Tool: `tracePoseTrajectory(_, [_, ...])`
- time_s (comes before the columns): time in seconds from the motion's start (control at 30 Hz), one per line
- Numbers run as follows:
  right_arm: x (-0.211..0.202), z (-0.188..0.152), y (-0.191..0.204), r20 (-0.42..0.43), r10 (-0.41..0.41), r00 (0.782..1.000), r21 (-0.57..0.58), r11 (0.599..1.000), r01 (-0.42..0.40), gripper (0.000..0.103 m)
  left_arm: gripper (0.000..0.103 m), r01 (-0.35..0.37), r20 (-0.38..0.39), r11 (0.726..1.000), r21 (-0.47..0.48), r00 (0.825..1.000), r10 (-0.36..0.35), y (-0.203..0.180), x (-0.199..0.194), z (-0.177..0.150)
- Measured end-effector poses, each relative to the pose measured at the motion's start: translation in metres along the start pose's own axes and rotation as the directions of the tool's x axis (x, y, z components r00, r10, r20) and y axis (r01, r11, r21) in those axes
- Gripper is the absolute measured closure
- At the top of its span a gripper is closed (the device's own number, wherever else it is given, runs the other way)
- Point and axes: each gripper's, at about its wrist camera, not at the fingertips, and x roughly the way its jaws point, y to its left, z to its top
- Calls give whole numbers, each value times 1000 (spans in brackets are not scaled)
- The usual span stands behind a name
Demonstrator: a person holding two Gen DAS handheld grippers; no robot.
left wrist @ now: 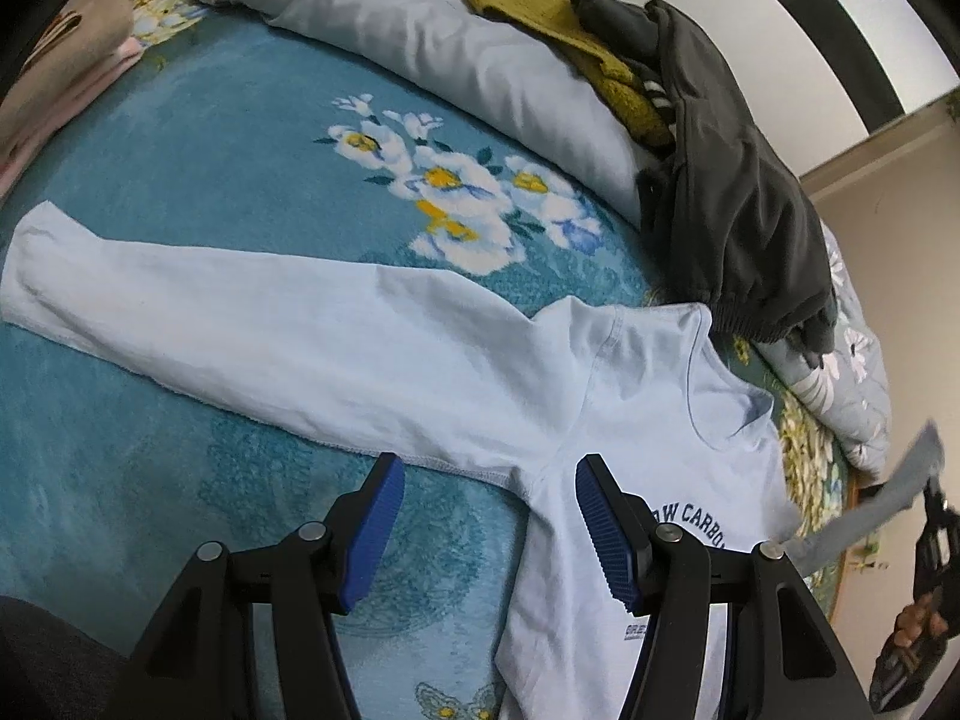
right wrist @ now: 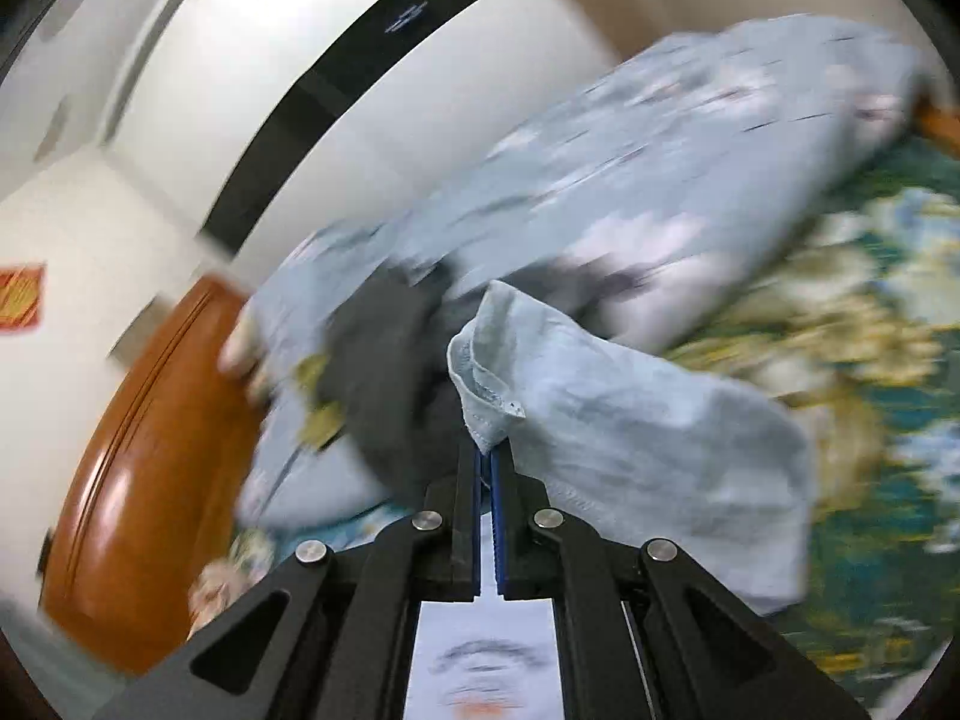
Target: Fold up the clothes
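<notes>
A light blue long-sleeved shirt (left wrist: 630, 420) with dark lettering on the chest lies flat on the teal floral blanket (left wrist: 198, 180). Its one sleeve (left wrist: 240, 312) stretches out to the left. My left gripper (left wrist: 489, 480) hovers open just above the armpit seam, its blue pads (left wrist: 375, 534) clear of the cloth. The other sleeve (right wrist: 630, 420) is lifted off the bed. My right gripper (right wrist: 487, 450) is shut on its cuff. In the left wrist view that gripper (left wrist: 929, 495) shows blurred at the far right, with a hand (left wrist: 915, 624) on it.
A dark grey garment (left wrist: 738, 192) and a mustard knit (left wrist: 540, 0) lie on a rolled pale floral quilt (left wrist: 420, 42) behind the shirt. Folded pinkish clothes (left wrist: 72, 60) sit at the far left. A brown wooden bed board (right wrist: 138, 456) and white wall panels stand beyond.
</notes>
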Motion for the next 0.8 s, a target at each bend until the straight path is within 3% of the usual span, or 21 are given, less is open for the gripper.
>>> tracePoseTrajectory(0.17, [94,-58,68,-183,109,977,-24,993,-115,100,39,21,23,999,-29,1000,-21,6,-5,3])
tracePoseTrajectory(0.27, [135,-96,90,-264,115,958,-21,992,-125,100,39,37,35,998,-58,999,-35,12,-7,4])
tracePoseTrajectory(0.47, [199,-161,110,-407,-13,913,-108,994,-34,100,39,59,37,994,-95,998,-55,20,-6,6])
tracePoseTrajectory(0.8, [237,-225,116,-541,-187,820,-280,959,33,97,38,89,29,987,-134,996,-86,28,-3,9])
